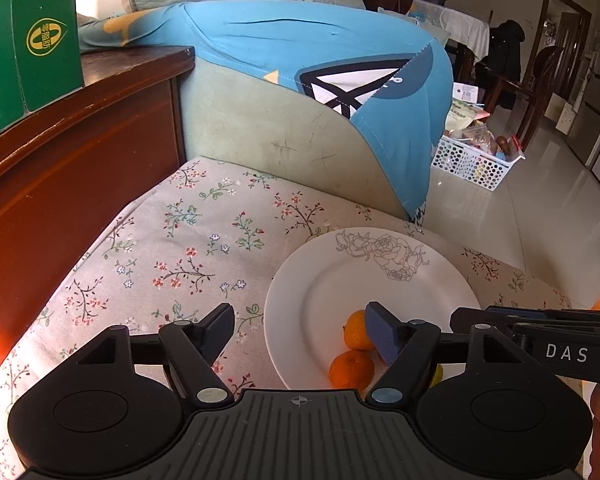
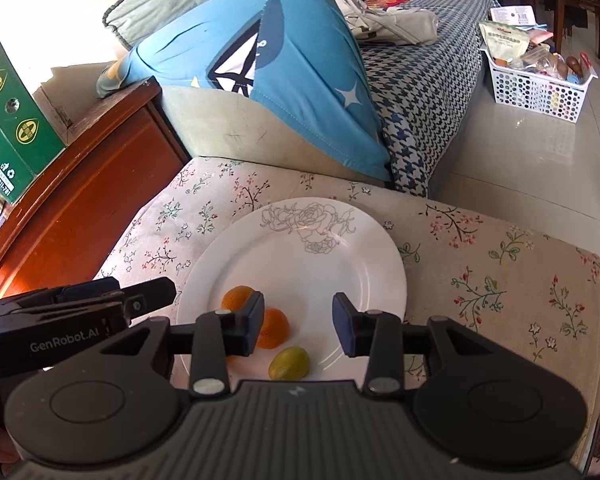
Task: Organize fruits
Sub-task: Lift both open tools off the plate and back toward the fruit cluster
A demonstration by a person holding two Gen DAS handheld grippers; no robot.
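Both tools hang low over the near edge of the white plate (image 2: pixel 340 248), side by side and pointing forward across the floral-clothed tabletop (image 1: pixel 172 248); the left tool (image 1: pixel 300 332) has its fingers spread wide and empty, its right finger (image 1: pixel 384 336) overlapping the plate above the two oranges (image 1: pixel 352 368). The right tool (image 2: pixel 298 324) is likewise wide open and holds nothing, its fingers straddling the near part of the plate. There, two oranges (image 2: pixel 276 328) and a small yellow-green fruit (image 2: pixel 289 363) lie close together.
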